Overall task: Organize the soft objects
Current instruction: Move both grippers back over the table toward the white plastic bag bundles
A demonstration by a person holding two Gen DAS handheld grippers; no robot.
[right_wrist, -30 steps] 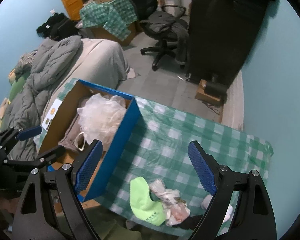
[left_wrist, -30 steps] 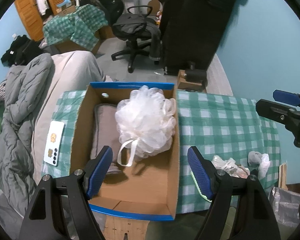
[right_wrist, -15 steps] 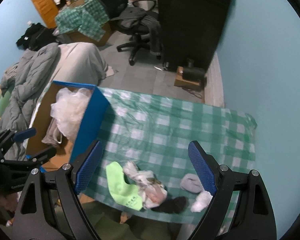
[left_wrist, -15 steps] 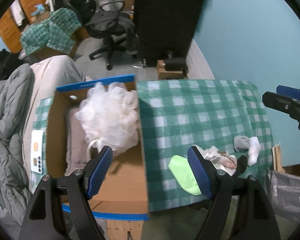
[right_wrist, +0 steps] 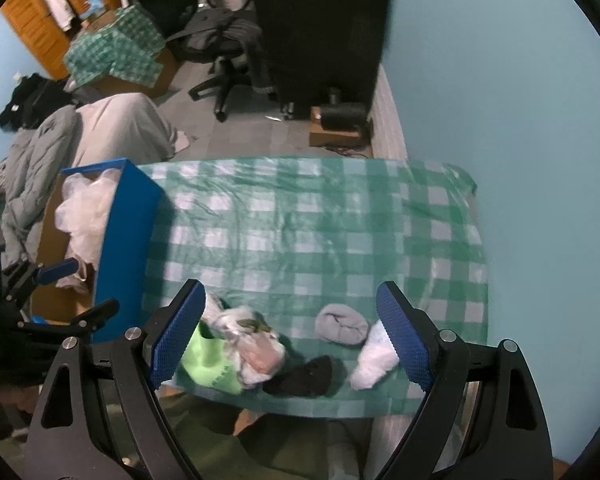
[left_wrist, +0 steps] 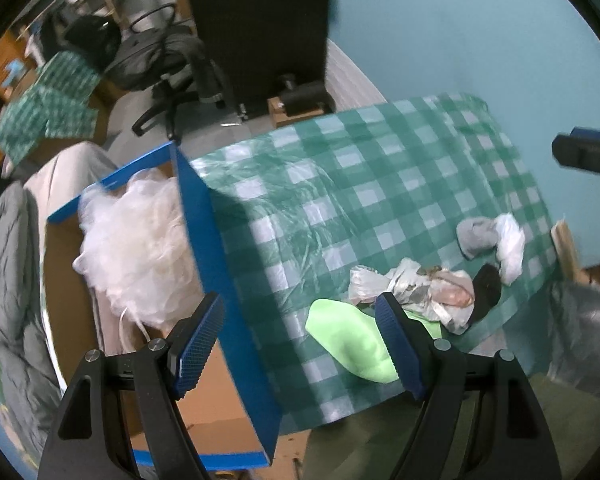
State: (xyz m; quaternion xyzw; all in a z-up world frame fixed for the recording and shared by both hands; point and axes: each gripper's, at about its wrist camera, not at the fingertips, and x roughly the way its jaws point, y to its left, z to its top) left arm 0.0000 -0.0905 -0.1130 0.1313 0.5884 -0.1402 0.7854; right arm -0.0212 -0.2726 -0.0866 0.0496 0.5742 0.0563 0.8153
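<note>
Here, blue box wall (left_wrist: 216, 280) between spread left fingers (left_wrist: 198, 346), right fingers (right_wrist: 176, 334) spread, empty.

Blurred throughout by motion; green cloth (right_wrist: 210, 364) partly hidden behind a blue pad, white mesh sponge (left_wrist: 140, 248) half-screened by the box (left_wrist: 220, 280) wall, right gripper (left_wrist: 592, 156) cut off at the frame edge.
</note>
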